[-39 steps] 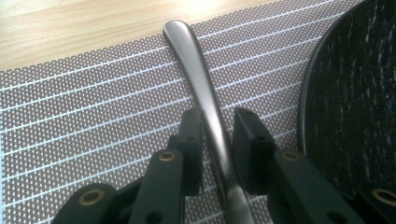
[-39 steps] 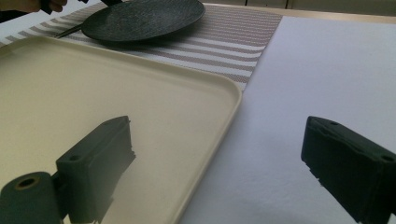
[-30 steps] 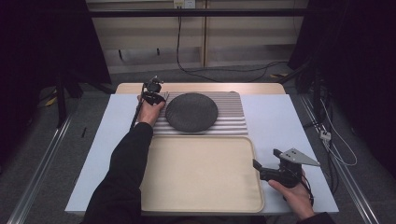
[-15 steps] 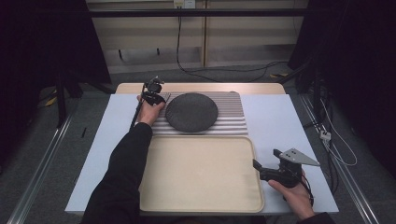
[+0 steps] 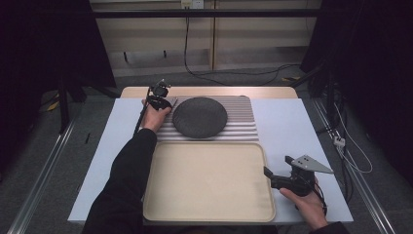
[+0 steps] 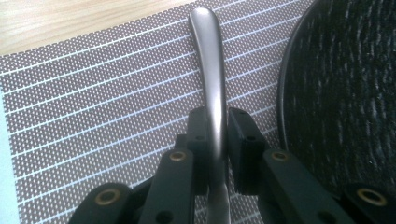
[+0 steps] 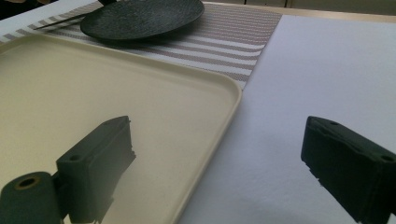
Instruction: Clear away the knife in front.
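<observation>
Left gripper view shows our left gripper [image 6: 217, 140] pinching a metal utensil handle [image 6: 211, 70] beside the dark plate [image 6: 345, 84] — our right gripper [image 7: 219, 158] fingers spread wide.

Premises present as a laboratory or recording studio, not a home or commercial kitchen. The white-topped table [image 5: 302, 131] stands on a grey carpeted floor [image 5: 44, 161], flanked by metal rails [image 5: 41, 183] on both sides. Black curtains [image 5: 44, 44] enclose the left and right. Loose cables [image 5: 229, 73] run across the floor from a wall socket [image 5: 191, 4]; further cabling and a power strip [image 5: 339, 142] lie at the right. Behind the table, plain pale panelling [image 5: 160, 39]. The dining setting is staged: a striped placemat [image 5: 241, 122], dark plate [image 5: 200, 117] and beige tray [image 5: 209, 183], laid out squarely.
</observation>
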